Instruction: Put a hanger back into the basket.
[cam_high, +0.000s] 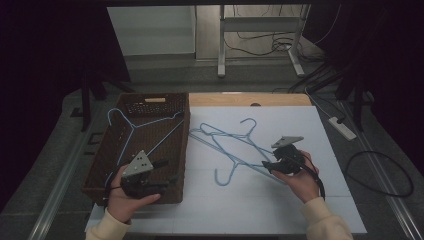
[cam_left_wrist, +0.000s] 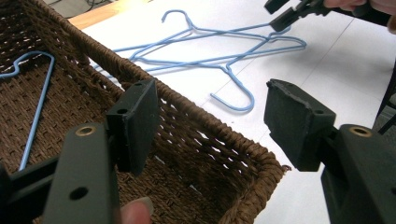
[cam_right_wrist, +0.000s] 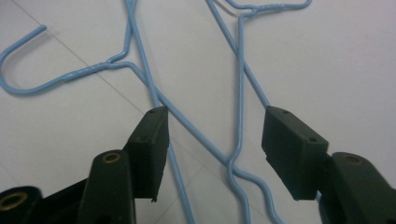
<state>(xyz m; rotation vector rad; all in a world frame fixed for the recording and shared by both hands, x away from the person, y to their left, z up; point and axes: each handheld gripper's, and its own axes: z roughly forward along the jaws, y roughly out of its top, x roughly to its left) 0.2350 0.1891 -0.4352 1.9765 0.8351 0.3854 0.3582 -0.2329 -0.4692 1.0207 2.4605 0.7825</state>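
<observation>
A brown woven basket (cam_high: 150, 96) stands on the left of the white table (cam_high: 250, 210), with one blue wire hanger (cam_high: 145, 125) lying inside it. Two more blue hangers (cam_high: 230, 145) lie overlapped on the table's middle. My left gripper (cam_high: 165, 173) hovers open over the basket's near right corner (cam_left_wrist: 224, 140), its jaws (cam_left_wrist: 210, 116) wide apart and holding nothing. My right gripper (cam_high: 267, 167) is open at the hangers' right end. In its own view the jaws (cam_right_wrist: 215, 144) straddle crossing hanger wires (cam_right_wrist: 238, 93) without touching them. One hanger's hook (cam_right_wrist: 28, 84) curls off at the left.
A wooden strip (cam_high: 250, 99) runs along the table's far edge. A white power strip (cam_high: 342, 127) and loose cables lie on the floor to the right. A metal stand's legs (cam_high: 221, 50) rise behind the table.
</observation>
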